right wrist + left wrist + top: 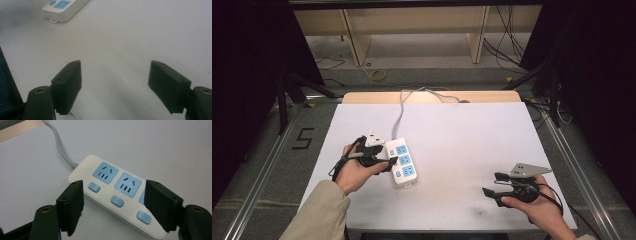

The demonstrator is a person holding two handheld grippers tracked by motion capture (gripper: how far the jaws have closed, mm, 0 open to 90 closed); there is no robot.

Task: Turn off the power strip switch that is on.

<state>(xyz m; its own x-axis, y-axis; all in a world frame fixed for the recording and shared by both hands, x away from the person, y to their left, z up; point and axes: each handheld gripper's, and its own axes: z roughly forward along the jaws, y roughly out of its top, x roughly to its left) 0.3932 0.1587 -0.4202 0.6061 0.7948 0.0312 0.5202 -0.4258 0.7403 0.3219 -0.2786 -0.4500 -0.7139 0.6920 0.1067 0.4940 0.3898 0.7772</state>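
The surface [492,150] is lying flat and wide, matte white with a pale wood strip along the far edge, giving you open room to work.

The power strip [404,162] is sitting left of center on it, a rounded white plastic bar with 3 glossy blue socket faces and 3 small blue rocker switches [117,201] along one side. It is lying angled, probably because its cord is pulling from the far end. The grey cord [400,112] is running round and smooth off the far edge of the surface.

Your left gripper [113,202] is hovering just beside the strip's switch side, jaws spread wide with nothing between the pads, framing the middle switch. I'd judge you are lining up either to press a switch or to clamp the body. The black pads [72,205] are looking blocky, with ribbed rubbery faces.

Your right gripper [492,184] is waiting well apart near the right front of the surface, jaws also spread and empty, likely parked out of the way. Its grey 3-cornered plate [527,170] is sitting on top, flat and metallic.
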